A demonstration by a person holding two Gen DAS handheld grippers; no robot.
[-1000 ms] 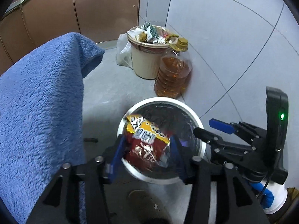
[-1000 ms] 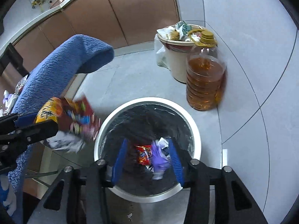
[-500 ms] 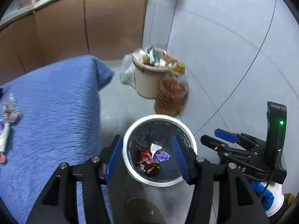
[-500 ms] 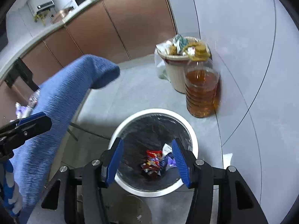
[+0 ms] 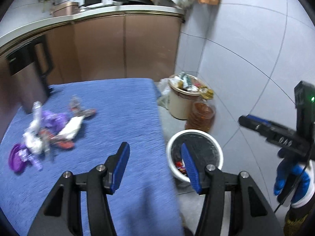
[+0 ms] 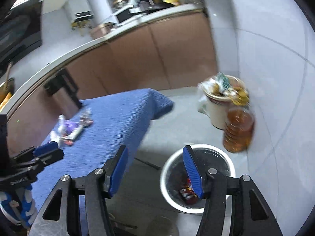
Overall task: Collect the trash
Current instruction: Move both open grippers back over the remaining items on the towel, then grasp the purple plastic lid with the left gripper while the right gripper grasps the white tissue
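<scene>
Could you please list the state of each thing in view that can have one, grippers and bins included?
left gripper: open, nothing between its fingers.
right gripper: open and empty, jaws just opening wider.
white bin: upright on the floor, a few wrappers inside.
beige bin: upright, heaped with rubbish.
oil bottle: upright, capped, mostly full.
wrapper pile: loose on the blue cloth.

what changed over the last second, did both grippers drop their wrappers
Yes. The left gripper let its red snack bag fall into the white bin, the right gripper released its wrapper there too; its jaws have just been opening. Both are empty now, lifted and swung toward the blue-covered table, where the wrapper pile waits. The beige bin and oil bottle stayed put.
</scene>
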